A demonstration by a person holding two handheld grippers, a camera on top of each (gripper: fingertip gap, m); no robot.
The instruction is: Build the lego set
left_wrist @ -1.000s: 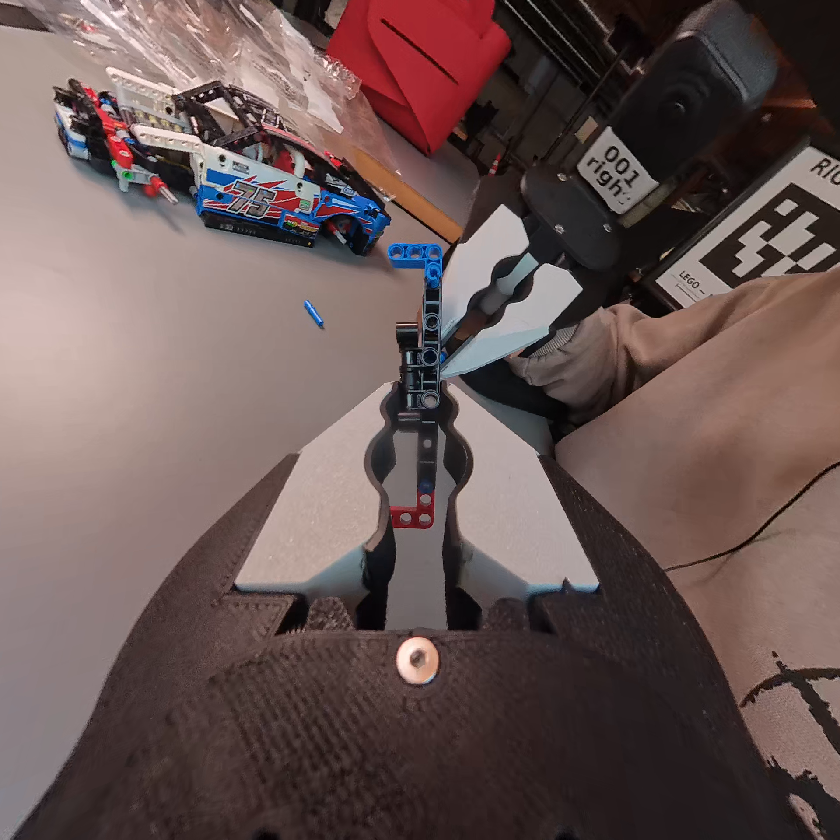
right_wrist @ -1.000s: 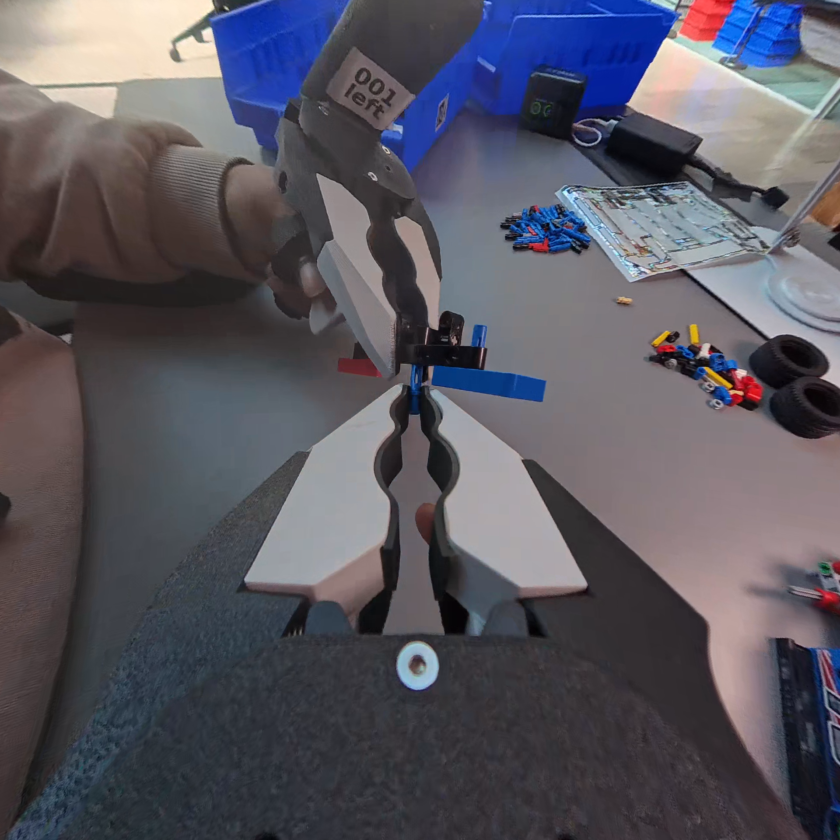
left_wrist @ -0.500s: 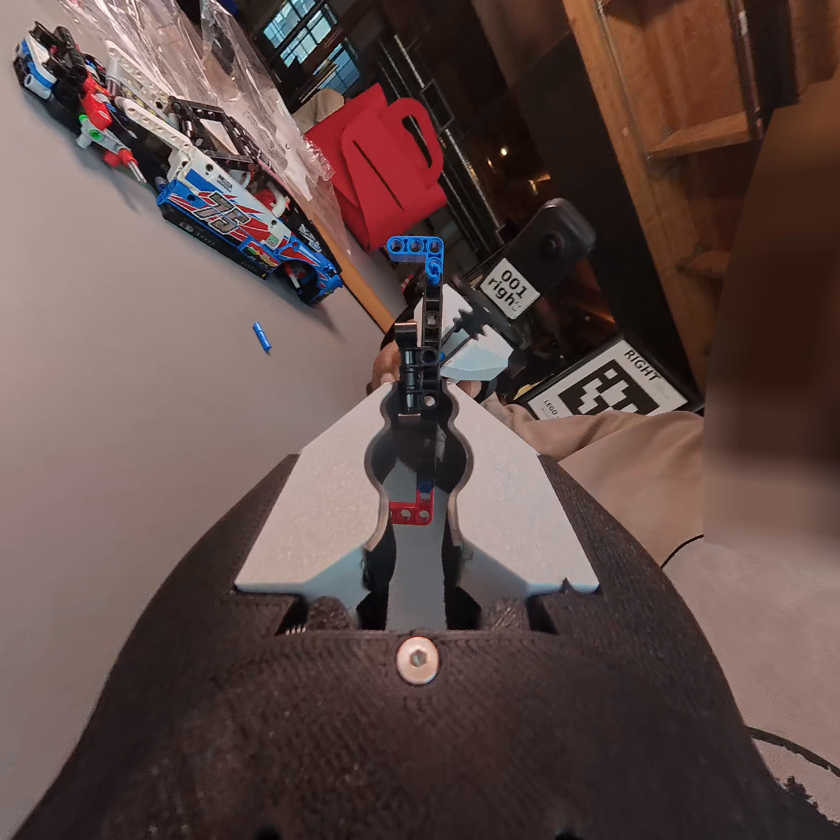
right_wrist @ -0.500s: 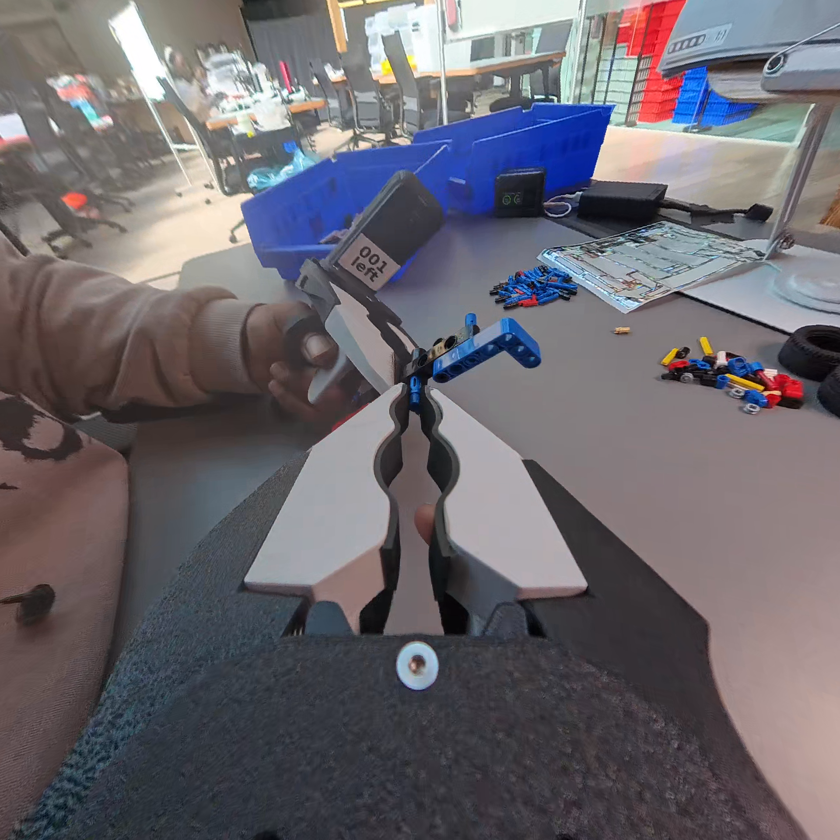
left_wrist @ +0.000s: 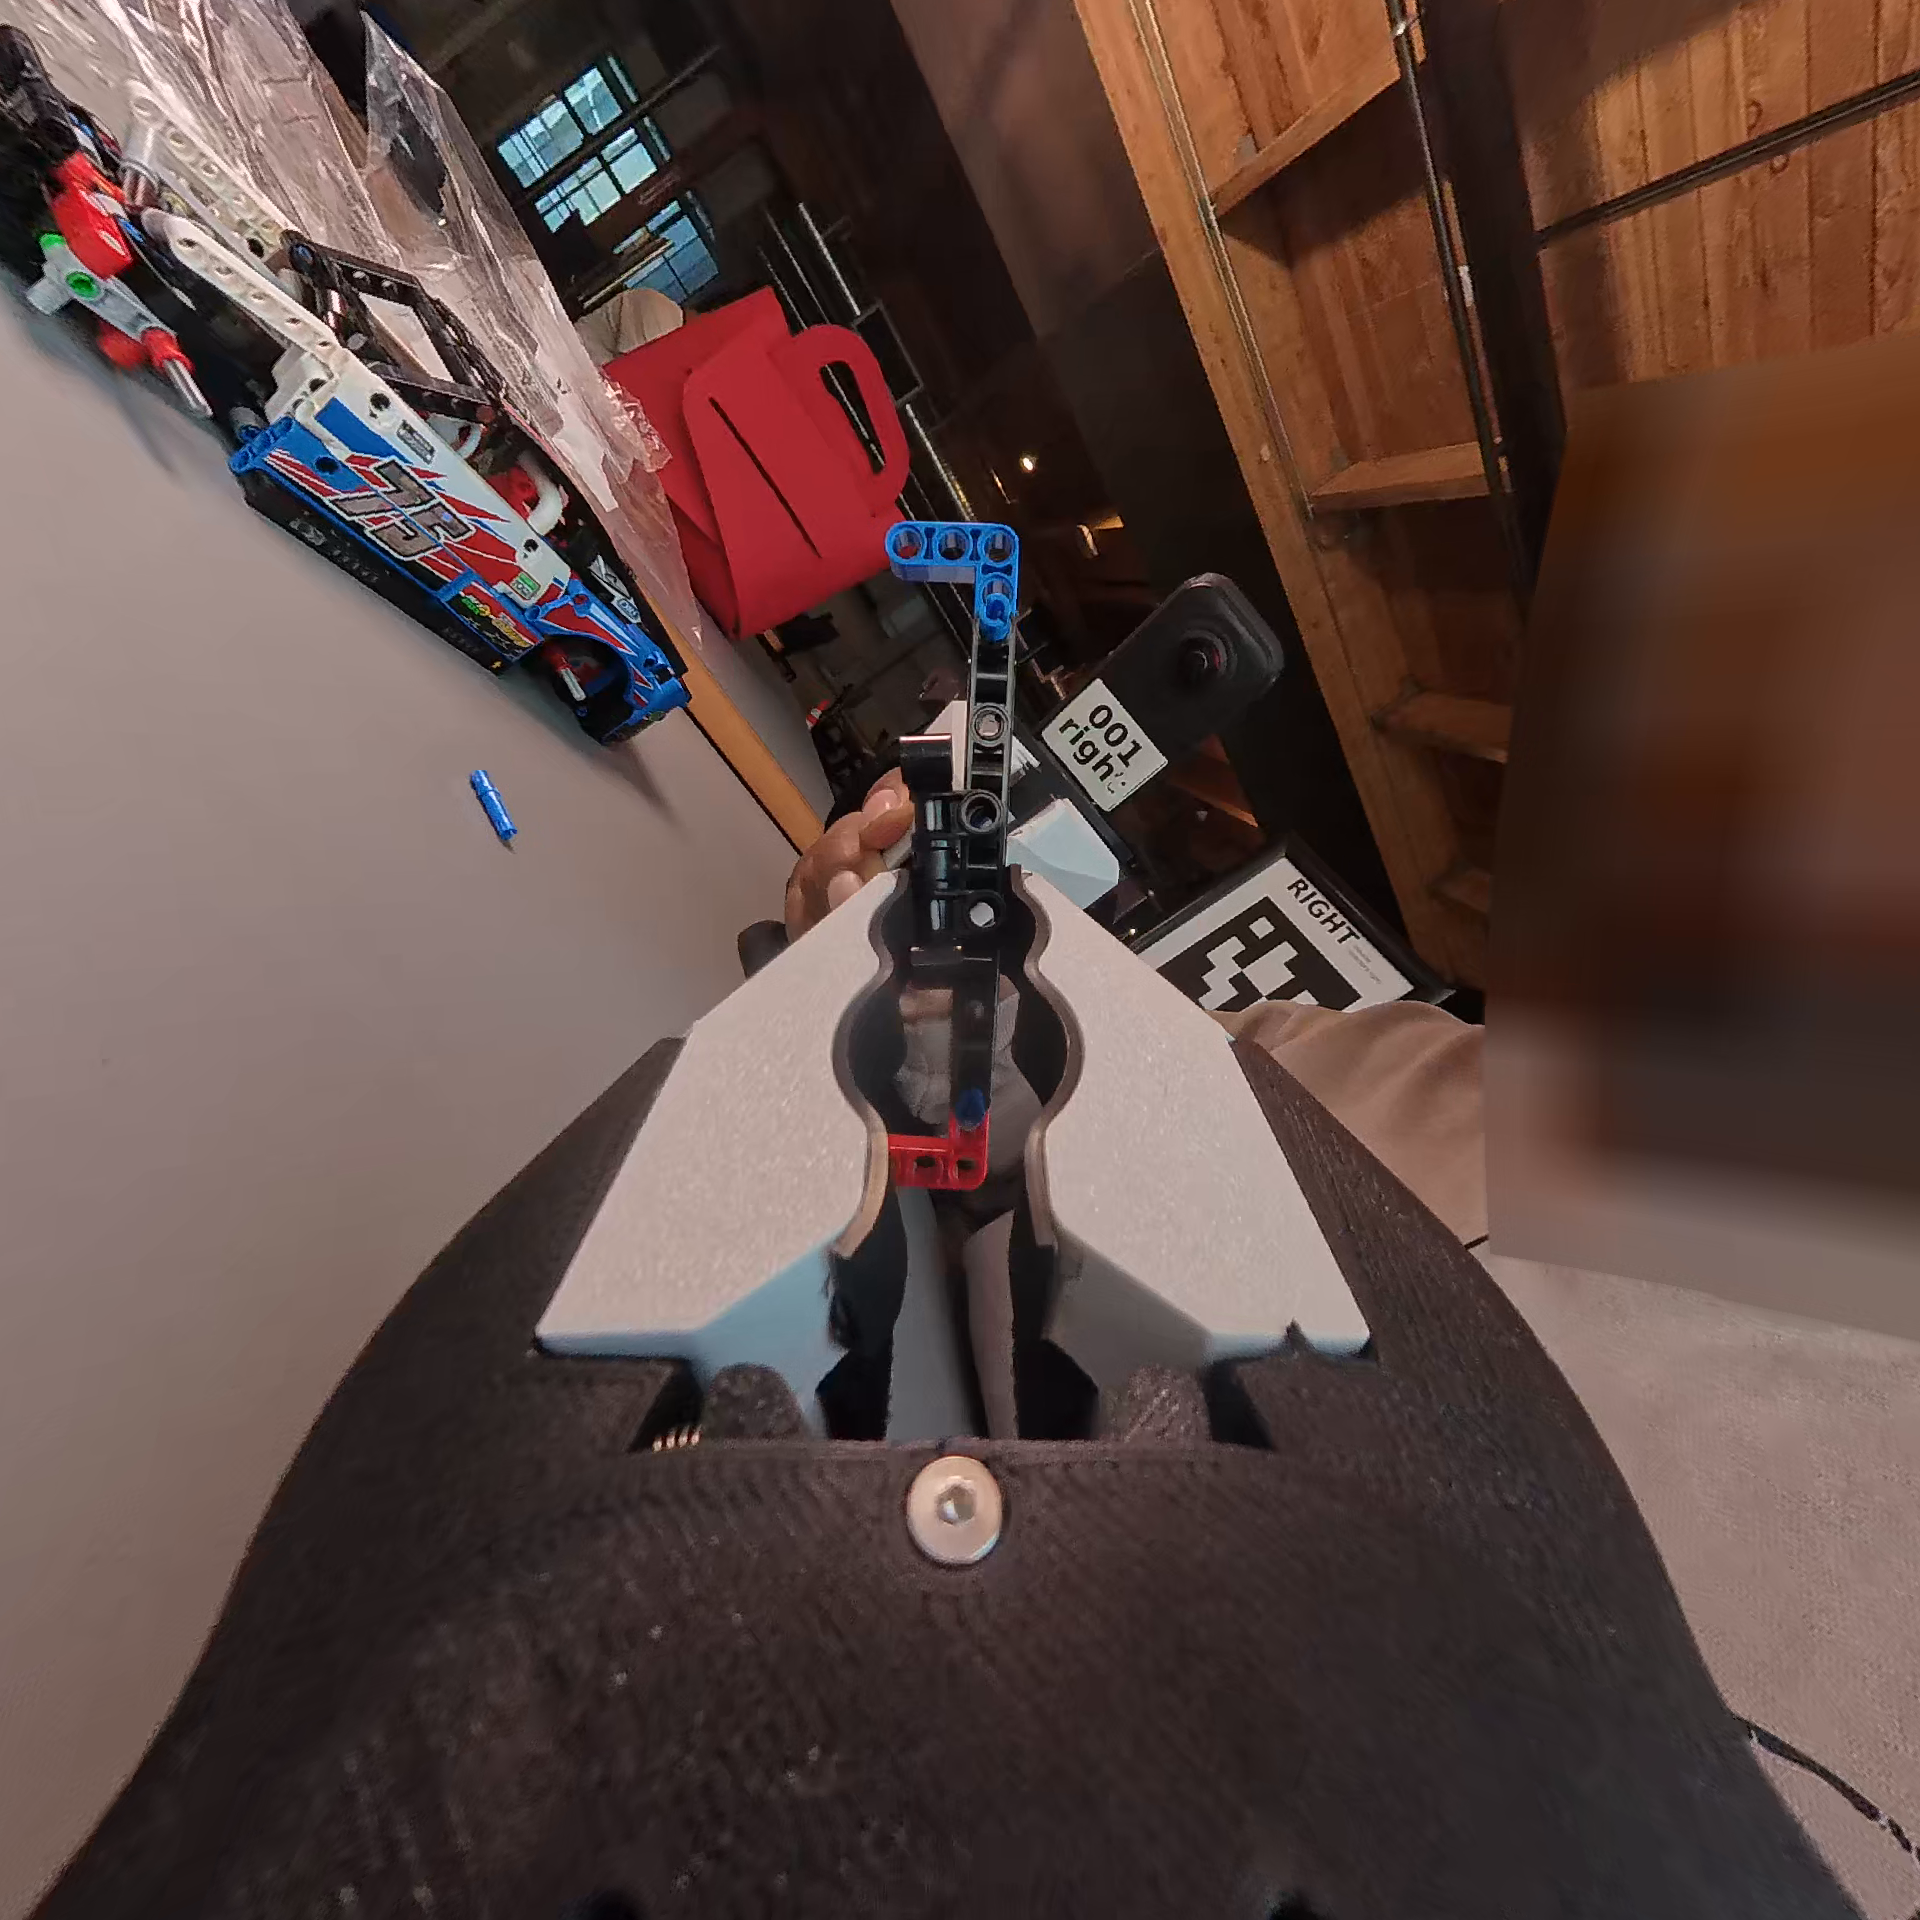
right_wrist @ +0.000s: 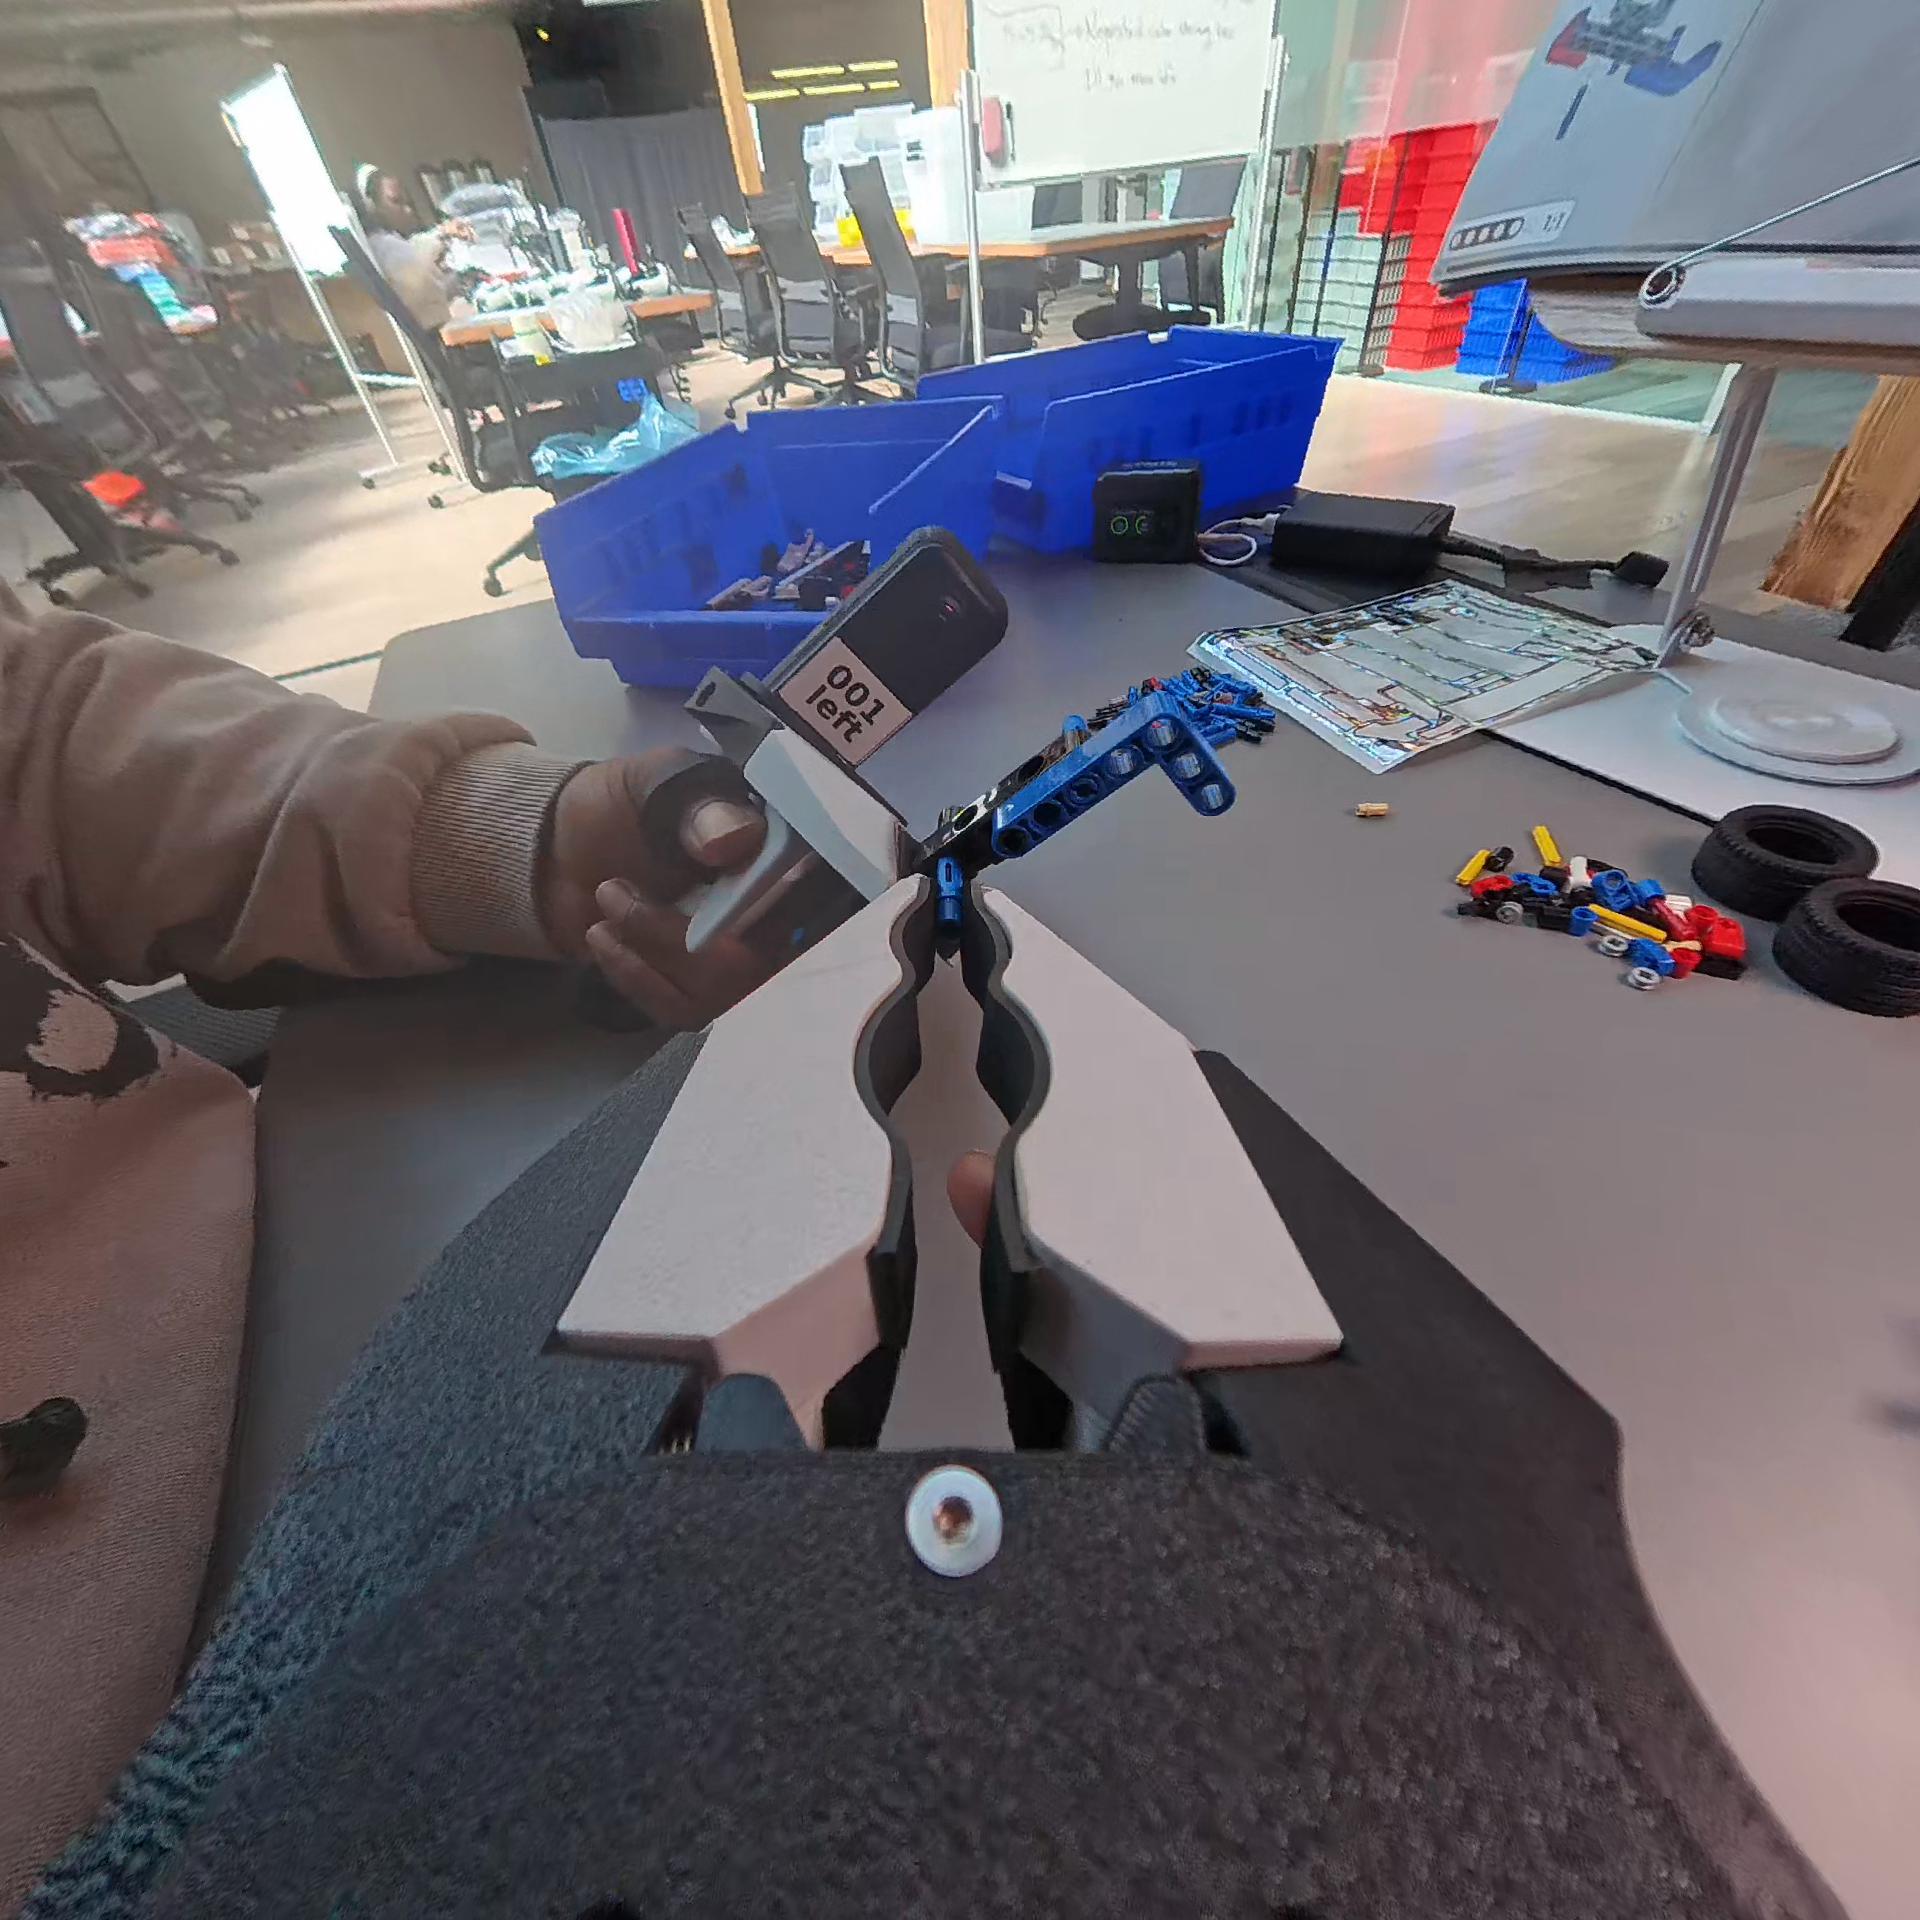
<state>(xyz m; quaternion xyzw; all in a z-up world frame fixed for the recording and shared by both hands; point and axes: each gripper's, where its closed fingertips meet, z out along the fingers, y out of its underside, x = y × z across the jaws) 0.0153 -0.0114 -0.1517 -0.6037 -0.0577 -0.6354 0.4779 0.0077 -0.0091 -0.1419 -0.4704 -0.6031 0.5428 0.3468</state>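
- I see the grey table (right_wrist: pixel 1351 1195) carrying two blue bins (right_wrist: pixel 831 520), the part-built car model (left_wrist: pixel 436 540) and two black tyres (right_wrist: pixel 1818 894).
- My left gripper (left_wrist: pixel 961 894) is clamped on the black beam assembly (left_wrist: pixel 977 831), held above the table; a blue L-beam (left_wrist: pixel 956 551) sits at its far end and a red piece (left_wrist: pixel 940 1158) between the fingers.
- My right gripper (right_wrist: pixel 948 894) is closed to a narrow gap, pinching a blue pin (right_wrist: pixel 948 888) that touches the assembly.
- A loose blue pin (left_wrist: pixel 492 802) lies on the table near the car model.
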